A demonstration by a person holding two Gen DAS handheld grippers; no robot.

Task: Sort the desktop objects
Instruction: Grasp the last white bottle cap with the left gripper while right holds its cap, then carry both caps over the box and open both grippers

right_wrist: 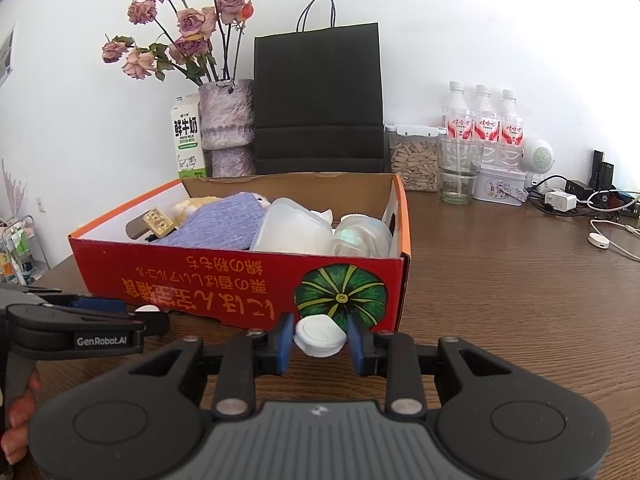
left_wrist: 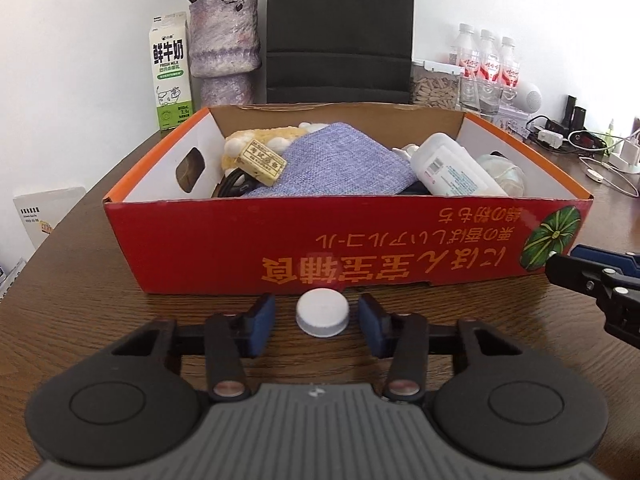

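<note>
We have two white caps to put away, and the red box waits just past the tips of both our grippers. Our left gripper sits low over the table with the round white cap right between its jaws. The jaws stand a little apart from it, with a thin gap on each side, so they are not pinching it. To do this step well, we think we should keep the cap in the middle, squeeze slowly on its ridged side, and lift only when both blue pads press on it. Our right gripper has the other white cap between its jaws, tipped up a bit; the pads look like they pinch it. This cap is small, smooth and flat on top. The box is already full of soft and hard things, like a purple cloth and a white bottle, so we should drop the caps in gently
</note>
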